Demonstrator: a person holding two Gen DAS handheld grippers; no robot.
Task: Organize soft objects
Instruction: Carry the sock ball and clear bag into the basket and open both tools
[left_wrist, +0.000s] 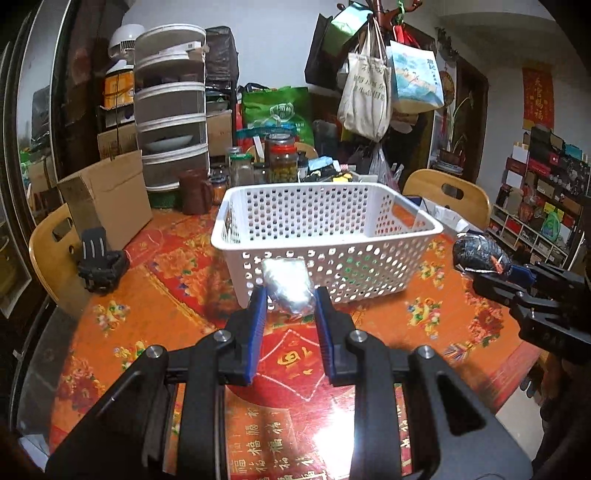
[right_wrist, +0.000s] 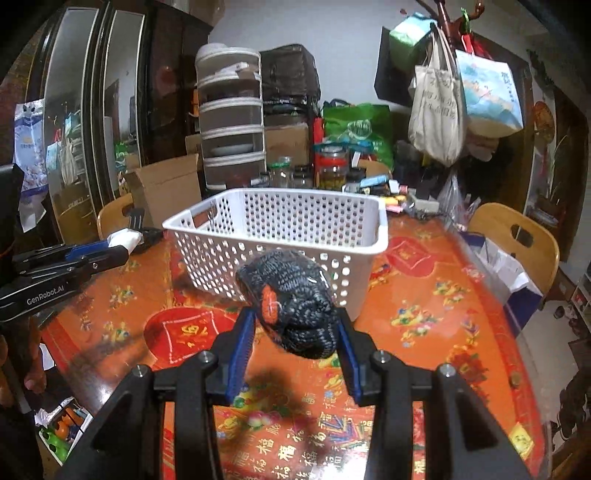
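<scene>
The bench (left_wrist: 155, 306), under its red and orange patterned cloth, carries a white perforated basket (left_wrist: 325, 236) near its middle, which looks empty through the holes. Behind it stand a cardboard box (left_wrist: 110, 199), jars and a tiered food cover, well apart from the work.

The right claw (right_wrist: 295, 325) is clenched on a dark knitted bundle (right_wrist: 291, 302) in clear wrap, with an orange patch on its side; the bundle is held in the air just in front of the basket's near wall. The left claw (left_wrist: 290, 299) grips a pale wrapped bundle (left_wrist: 288, 286), also held up before the basket's near wall.

Both bundles probably go into the basket next. The risks, as I judge them:
- The slick wrap could let a bundle slip out if the squeeze eases too early, dropping it on the cloth.
- The basket is light; a claw catching its rim could push or tip it.
- Both claws heading for one opening could bump each other.
</scene>
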